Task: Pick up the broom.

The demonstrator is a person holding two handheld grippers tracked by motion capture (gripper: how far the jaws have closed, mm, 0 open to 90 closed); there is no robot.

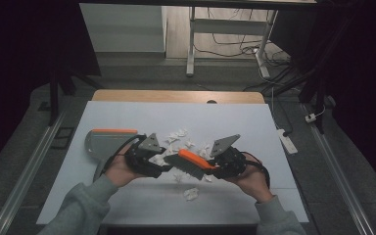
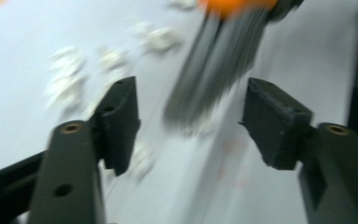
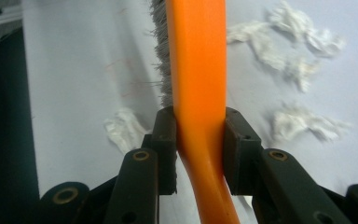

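My right gripper (image 3: 199,140) is shut on the orange handle of a hand brush (image 3: 196,70) whose grey bristles hang to one side. In the high view the brush (image 1: 192,163) lies across the table middle between both hands, above a scatter of crumpled white paper scraps (image 1: 178,137). My left gripper (image 2: 189,116) is open, its jaws wide apart with nothing between them; the brush bristles (image 2: 214,70) pass blurred just beyond it. In the high view the left gripper (image 1: 164,166) sits just left of the brush head. A grey dustpan with an orange edge (image 1: 103,142) lies left of it.
A white mat (image 1: 127,117) covers the table. One paper scrap (image 1: 191,194) lies apart near the front edge. A white power strip (image 1: 288,140) sits off the table's right side. Cables and table legs stand on the floor behind.
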